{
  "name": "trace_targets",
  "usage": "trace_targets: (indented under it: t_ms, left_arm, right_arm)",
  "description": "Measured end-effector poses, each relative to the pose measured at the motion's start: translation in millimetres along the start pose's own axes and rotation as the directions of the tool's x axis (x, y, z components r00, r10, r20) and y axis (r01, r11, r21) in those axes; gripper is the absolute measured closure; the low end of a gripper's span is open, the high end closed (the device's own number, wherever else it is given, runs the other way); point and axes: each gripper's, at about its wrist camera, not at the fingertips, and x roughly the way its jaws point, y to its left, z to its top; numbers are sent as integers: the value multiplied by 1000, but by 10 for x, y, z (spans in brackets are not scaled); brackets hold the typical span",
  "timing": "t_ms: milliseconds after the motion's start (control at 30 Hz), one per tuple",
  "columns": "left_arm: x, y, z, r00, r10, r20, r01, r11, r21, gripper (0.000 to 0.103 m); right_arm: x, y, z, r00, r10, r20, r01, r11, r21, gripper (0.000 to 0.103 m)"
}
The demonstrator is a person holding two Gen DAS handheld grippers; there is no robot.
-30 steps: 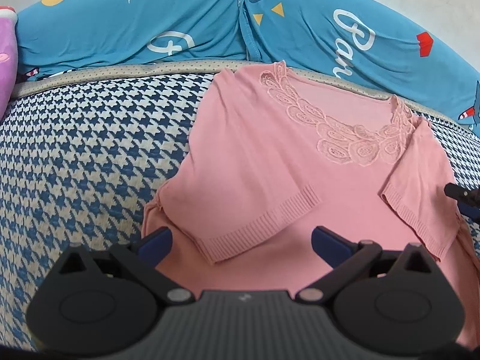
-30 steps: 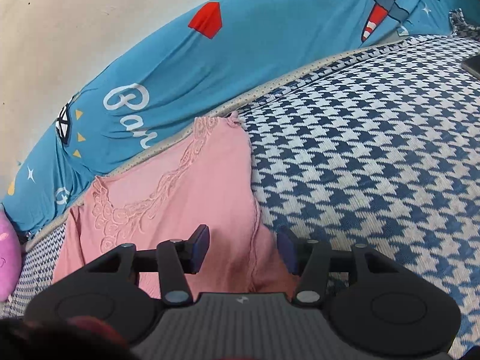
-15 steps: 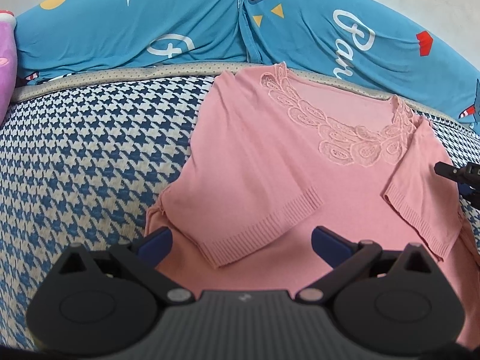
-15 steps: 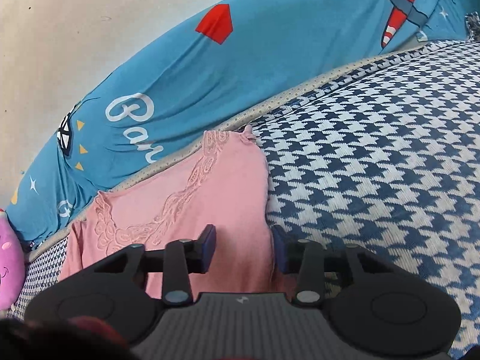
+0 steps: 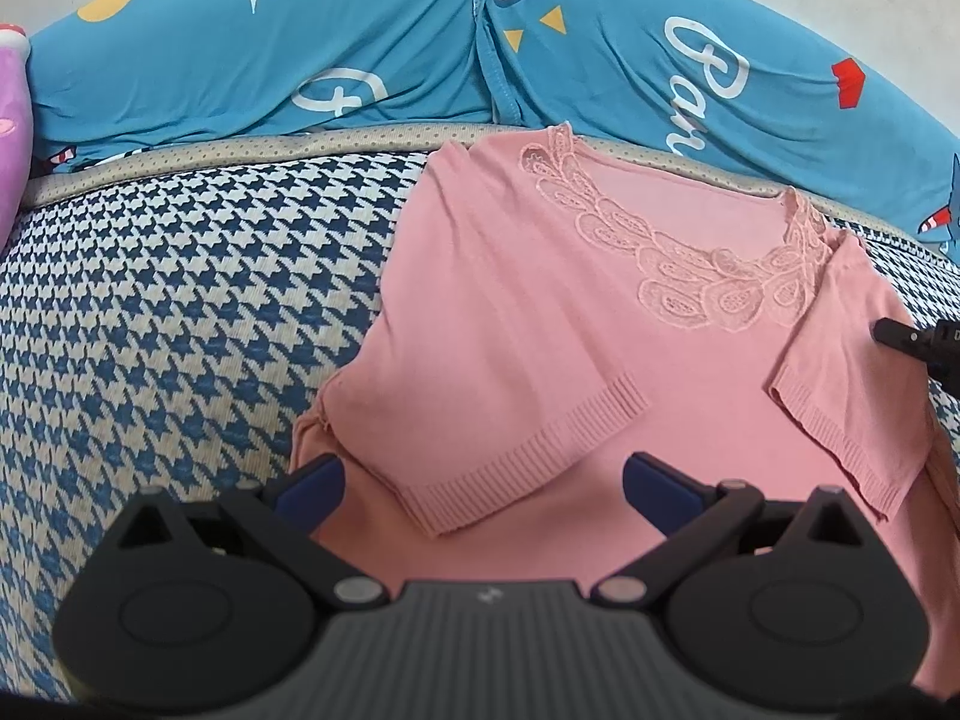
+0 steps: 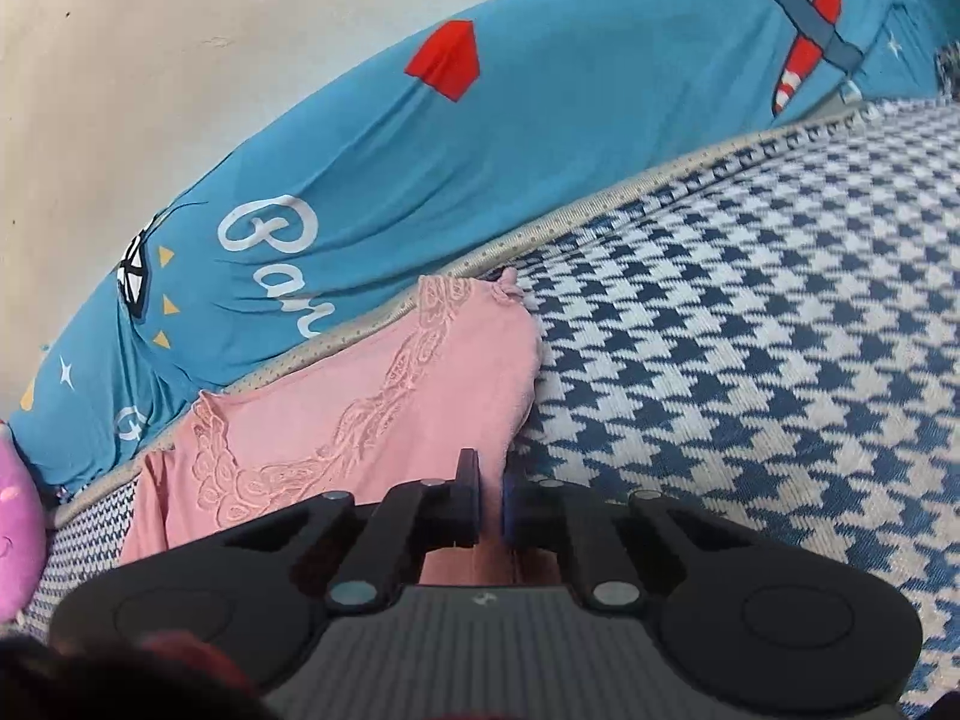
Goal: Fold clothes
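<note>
A pink top lies flat on the bed cover with a blue and white check pattern. Its lace neckline is near the long blue pillow at the far edge of the bed. The 2 short sleeves are folded inward over the body of the top.

The left gripper hangs over the lower part of the top, its jaws spread wide with nothing between them.

The right gripper is at the right side of the top. Its jaws have just been closing, and now the 2 fingers pinch a fold of the pink cloth between them. A purple cushion is at the left edge of the bed.
</note>
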Motion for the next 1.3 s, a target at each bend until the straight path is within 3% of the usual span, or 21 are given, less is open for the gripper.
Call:
trace_targets:
  t_ms: [433, 667, 867, 1300]
  left_arm:
    - [-45, 65, -7, 1000, 9, 11, -9, 1000, -3, 0]
    - [-72, 139, 12, 999, 20, 27, -19, 1000, -21, 0]
    - [-136, 202, 11, 998, 34, 44, -33, 999, -21, 0]
    - [-295, 533, -72, 996, 71, 61, -68, 997, -39, 0]
  right_arm:
    - [96, -87, -78, 1000, 10, -21, -11, 999, -35, 90]
    - [85, 32, -90, 1000, -19, -3, 18, 998, -68, 94]
    - [35, 201, -71, 999, -40, 16, 41, 995, -96, 95]
    - [53, 847, -187, 999, 24, 30, -18, 986, -168, 95]
